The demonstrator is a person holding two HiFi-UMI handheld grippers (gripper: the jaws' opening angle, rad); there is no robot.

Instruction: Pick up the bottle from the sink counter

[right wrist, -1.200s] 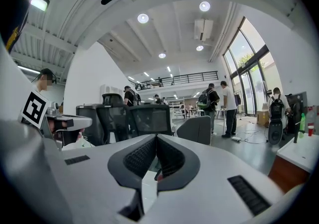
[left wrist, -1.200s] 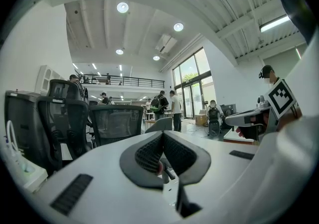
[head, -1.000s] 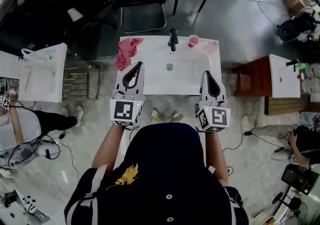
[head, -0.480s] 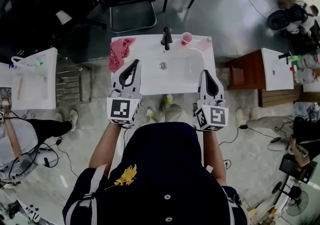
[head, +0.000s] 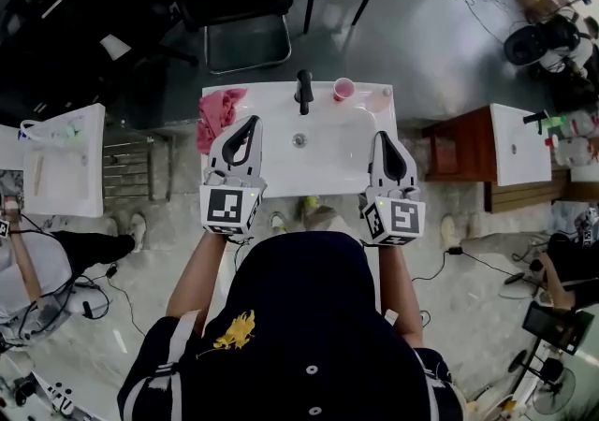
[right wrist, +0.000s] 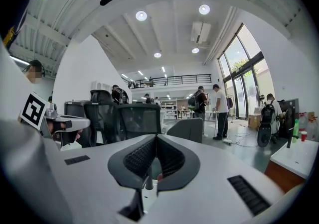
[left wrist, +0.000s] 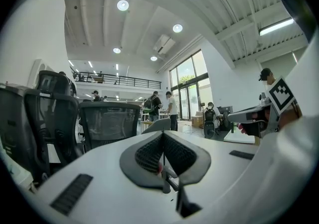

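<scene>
The person stands at the front edge of a white sink counter (head: 374, 181), holding both grippers out over it. The left gripper (head: 252, 121) has its jaws pressed together with nothing between them, its tip just beside a crumpled pink cloth (head: 216, 114) on the counter's left side. The right gripper (head: 386, 136) is likewise closed and empty, over the counter's right edge. A black faucet (head: 302, 90) stands at the back centre, above the basin drain (head: 299, 139), with a pink cup (head: 343, 88) just to its right. What seems to be the bottle (head: 377, 99), pale and faintly pinkish, sits at the back right corner near the cup, well apart from both grippers; its outline is too faint to tell whether it is upright.
</scene>
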